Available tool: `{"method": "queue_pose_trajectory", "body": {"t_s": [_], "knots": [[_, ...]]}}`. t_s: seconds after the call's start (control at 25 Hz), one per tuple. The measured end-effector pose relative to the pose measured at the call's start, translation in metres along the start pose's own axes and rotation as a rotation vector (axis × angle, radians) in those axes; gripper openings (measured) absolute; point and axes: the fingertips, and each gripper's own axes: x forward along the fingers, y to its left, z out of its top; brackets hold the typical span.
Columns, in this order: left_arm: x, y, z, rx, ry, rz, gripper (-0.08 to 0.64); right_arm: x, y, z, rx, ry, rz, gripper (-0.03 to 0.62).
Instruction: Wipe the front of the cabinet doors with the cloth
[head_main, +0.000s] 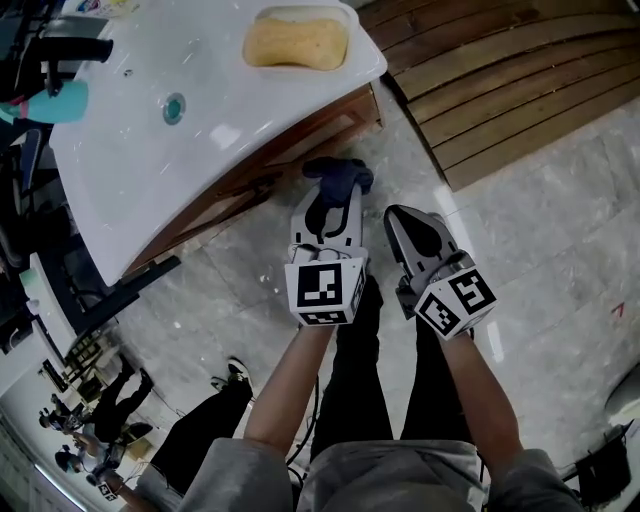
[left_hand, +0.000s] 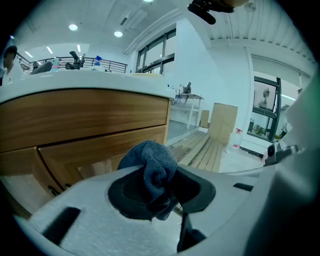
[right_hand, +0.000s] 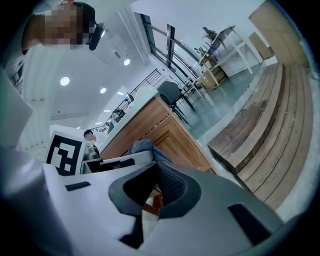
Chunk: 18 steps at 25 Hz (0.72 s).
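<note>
1. Grey sleeves (head_main: 250, 470) and bare forearms reach down from the bottom edge, each to a gripper with a marker cube.
2. At upper left, a glossy white table (head_main: 230, 140) has a shallow basin sunk into it, with a small teal drain (head_main: 174, 107) inside. A rounded recess (head_main: 352, 22) at the table's corner holds a porous yellow sponge (head_main: 296, 42).
3. Under the table are the cabinet doors (left_hand: 85, 145), brown wood grain with framed panels.
4. The left gripper (head_main: 335, 198) has its jaws pinched on the cloth (left_hand: 150, 167), a bunched dark blue terry wad. It is just in front of the doors; I cannot tell whether it touches them.
5. The right gripper (right_hand: 152, 187) is beside it over the grey marbled floor (head_main: 540, 260), jaw tips pressed together with nothing between them.
6. Curved wooden slats (head_main: 500, 80) lie at far right.
</note>
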Motion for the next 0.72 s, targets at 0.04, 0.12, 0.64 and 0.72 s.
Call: {"method": "queue_pose_trajectory", "body": {"t_s": [0.04, 0.12, 0.64, 0.72], "knots": [[-0.005, 0.004, -0.003, -0.005, 0.001, 0.008, 0.112, 0.001, 0.004, -0.003, -0.001, 0.004, 0.005, 0.011], [-0.013, 0.013, -0.010, -0.015, 0.005, 0.022, 0.112, 0.005, 0.011, -0.008, -0.004, 0.012, 0.013, 0.011], [-0.025, 0.078, -0.069, -0.072, 0.041, 0.124, 0.112, 0.030, 0.018, -0.038, -0.031, 0.025, 0.016, 0.011], [-0.022, 0.089, -0.077, -0.077, 0.045, 0.137, 0.112, 0.037, 0.018, -0.042, -0.032, 0.023, 0.013, 0.011]]}}
